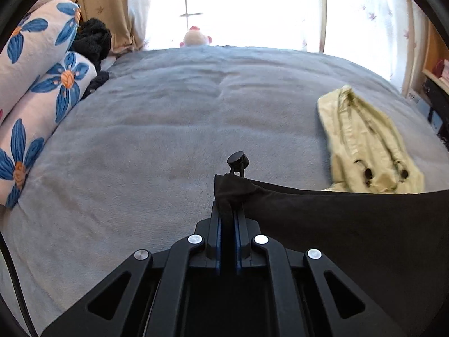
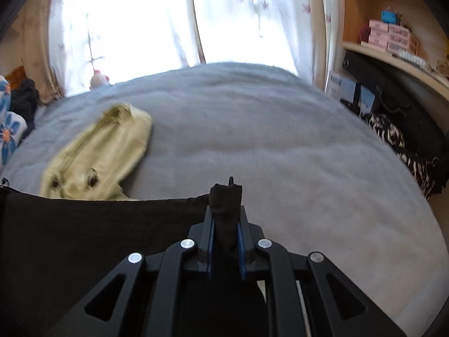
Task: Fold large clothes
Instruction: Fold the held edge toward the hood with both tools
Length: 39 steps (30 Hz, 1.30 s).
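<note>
Above the grey bed point(image 1: 140, 140) we hold the black garment point(image 1: 350, 224) stretched between left tongs point(image 1: 230, 193) and right tongs point(image 2: 226, 205), both clamped on corners; thin bites could slip, dropping it onto the yellow jacket point(image 2: 103, 151).

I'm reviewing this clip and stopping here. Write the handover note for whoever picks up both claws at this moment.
Left claw: shut on one corner of the black garment.
Right claw: shut on another corner of the same black garment. Its top edge is stretched taut between the two.
On the grey bedspread behind lies a pale yellow garment, bunched up and not in a neat fold.
Done: both corners gripped, black garment held spread.
Left: lay it flat on the bed and fold it; the yellow one probably needs folding too.
</note>
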Each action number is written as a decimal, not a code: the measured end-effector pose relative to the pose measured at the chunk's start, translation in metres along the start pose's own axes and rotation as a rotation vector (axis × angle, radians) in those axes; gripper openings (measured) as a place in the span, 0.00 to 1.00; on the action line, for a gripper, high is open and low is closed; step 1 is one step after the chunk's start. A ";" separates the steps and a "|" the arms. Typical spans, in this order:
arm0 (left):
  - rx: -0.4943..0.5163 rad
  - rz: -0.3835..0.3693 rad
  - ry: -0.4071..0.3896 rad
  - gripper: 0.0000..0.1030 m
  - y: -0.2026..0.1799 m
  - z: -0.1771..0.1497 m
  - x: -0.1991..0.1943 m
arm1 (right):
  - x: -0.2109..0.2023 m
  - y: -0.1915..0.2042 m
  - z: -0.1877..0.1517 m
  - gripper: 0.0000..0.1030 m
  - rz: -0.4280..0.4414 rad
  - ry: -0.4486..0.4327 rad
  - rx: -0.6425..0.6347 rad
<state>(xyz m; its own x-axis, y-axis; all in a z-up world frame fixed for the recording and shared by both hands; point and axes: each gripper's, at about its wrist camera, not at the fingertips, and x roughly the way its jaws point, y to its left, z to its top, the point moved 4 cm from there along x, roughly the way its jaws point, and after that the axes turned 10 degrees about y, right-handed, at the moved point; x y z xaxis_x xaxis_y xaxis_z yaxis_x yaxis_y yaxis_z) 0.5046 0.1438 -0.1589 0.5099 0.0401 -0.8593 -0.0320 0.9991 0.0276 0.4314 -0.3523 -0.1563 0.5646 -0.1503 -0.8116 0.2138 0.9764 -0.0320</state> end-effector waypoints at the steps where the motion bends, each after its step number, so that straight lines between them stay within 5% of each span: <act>1: -0.009 0.006 0.026 0.05 -0.001 -0.002 0.012 | 0.013 0.002 -0.001 0.12 -0.013 0.032 -0.003; 6: -0.002 0.057 0.073 0.09 -0.007 -0.017 0.054 | 0.059 0.002 -0.016 0.18 -0.069 0.134 0.034; 11: -0.015 0.073 0.076 0.26 -0.003 -0.015 0.054 | 0.049 -0.005 -0.018 0.22 -0.057 0.138 0.081; 13: -0.034 0.107 0.068 0.38 0.004 -0.015 0.044 | 0.031 -0.007 -0.016 0.24 -0.071 0.104 0.112; 16: -0.077 0.129 -0.002 0.39 0.014 -0.019 0.015 | -0.010 0.001 -0.017 0.25 -0.083 -0.008 0.124; 20: -0.041 0.063 -0.078 0.39 -0.002 -0.048 -0.030 | -0.033 0.047 -0.035 0.25 0.056 0.031 0.038; 23: 0.003 0.027 -0.013 0.39 -0.019 -0.079 -0.035 | -0.033 0.090 -0.060 0.24 0.153 0.100 -0.042; 27: 0.043 0.060 0.072 0.39 -0.023 -0.118 -0.016 | -0.022 0.116 -0.095 0.24 0.135 0.167 -0.133; 33: -0.025 0.104 0.073 0.40 0.019 -0.128 -0.009 | -0.015 0.047 -0.104 0.26 -0.039 0.202 -0.056; 36: -0.057 0.106 0.094 0.51 0.034 -0.131 -0.011 | -0.020 0.004 -0.110 0.26 0.013 0.235 0.035; 39: -0.094 0.070 0.119 0.52 0.043 -0.139 -0.018 | -0.036 -0.019 -0.113 0.27 0.043 0.242 0.086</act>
<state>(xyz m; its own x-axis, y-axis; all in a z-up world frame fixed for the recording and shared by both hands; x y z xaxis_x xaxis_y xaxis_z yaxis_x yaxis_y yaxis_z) 0.3747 0.1840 -0.2131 0.3979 0.1023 -0.9117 -0.1475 0.9880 0.0465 0.3170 -0.3479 -0.1926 0.3700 -0.0575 -0.9273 0.2669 0.9626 0.0469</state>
